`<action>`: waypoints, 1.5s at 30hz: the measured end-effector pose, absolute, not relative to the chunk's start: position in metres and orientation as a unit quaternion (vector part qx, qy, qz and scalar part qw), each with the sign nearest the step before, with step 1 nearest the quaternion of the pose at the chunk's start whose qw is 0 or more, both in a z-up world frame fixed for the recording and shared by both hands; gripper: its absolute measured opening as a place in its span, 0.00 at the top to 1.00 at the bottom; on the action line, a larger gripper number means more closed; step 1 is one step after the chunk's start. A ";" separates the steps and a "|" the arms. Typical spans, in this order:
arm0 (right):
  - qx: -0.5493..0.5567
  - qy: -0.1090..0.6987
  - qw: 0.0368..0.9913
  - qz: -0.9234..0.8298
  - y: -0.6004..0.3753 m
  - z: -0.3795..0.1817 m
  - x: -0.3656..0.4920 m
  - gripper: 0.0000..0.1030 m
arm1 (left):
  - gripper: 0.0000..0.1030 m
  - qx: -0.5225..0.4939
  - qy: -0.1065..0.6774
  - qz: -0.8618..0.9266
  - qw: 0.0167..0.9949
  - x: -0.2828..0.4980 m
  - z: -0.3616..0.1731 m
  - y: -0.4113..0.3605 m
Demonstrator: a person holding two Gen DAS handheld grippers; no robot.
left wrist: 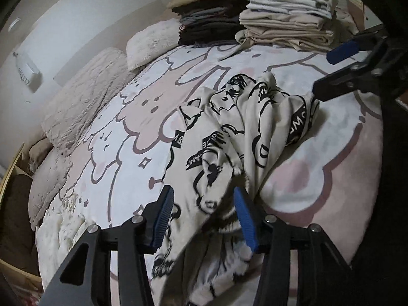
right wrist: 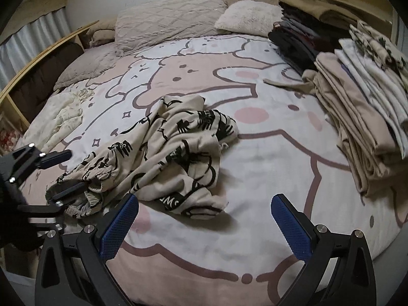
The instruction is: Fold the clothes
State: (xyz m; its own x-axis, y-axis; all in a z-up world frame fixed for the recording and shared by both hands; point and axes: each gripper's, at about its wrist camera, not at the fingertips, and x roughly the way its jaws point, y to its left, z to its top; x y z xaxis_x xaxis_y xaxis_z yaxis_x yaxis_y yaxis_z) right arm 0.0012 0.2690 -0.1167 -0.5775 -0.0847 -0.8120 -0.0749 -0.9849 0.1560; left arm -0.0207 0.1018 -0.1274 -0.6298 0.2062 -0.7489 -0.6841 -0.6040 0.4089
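Note:
A cream garment with black cartoon print lies crumpled on the pink and white bedspread; it also shows in the right wrist view. My left gripper is open, its jaws either side of the garment's elastic waistband, which drapes over them. In the right wrist view the left gripper sits at that waistband end. My right gripper is open and empty, just short of the garment's near edge. In the left wrist view the right gripper is beside the far end.
Stacks of folded clothes stand on the bed's far side: a beige and white stack and a dark stack. Pillows lie at the headboard. A cream cloth lies at the left. A wooden shelf borders the bed.

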 end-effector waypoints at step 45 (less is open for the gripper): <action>0.331 0.000 -0.185 -0.925 0.299 -0.049 -0.042 0.19 | 0.95 -0.250 -0.185 0.922 0.233 -0.099 0.074 0.034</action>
State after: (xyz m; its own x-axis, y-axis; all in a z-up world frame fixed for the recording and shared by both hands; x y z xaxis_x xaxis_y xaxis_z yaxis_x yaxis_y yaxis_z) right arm -0.0420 0.2986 -0.0491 -0.7118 0.3429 -0.6130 -0.3430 -0.9313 -0.1226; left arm -0.0989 0.0338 0.0741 -0.7672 0.5209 -0.3743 -0.3364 -0.8236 -0.4566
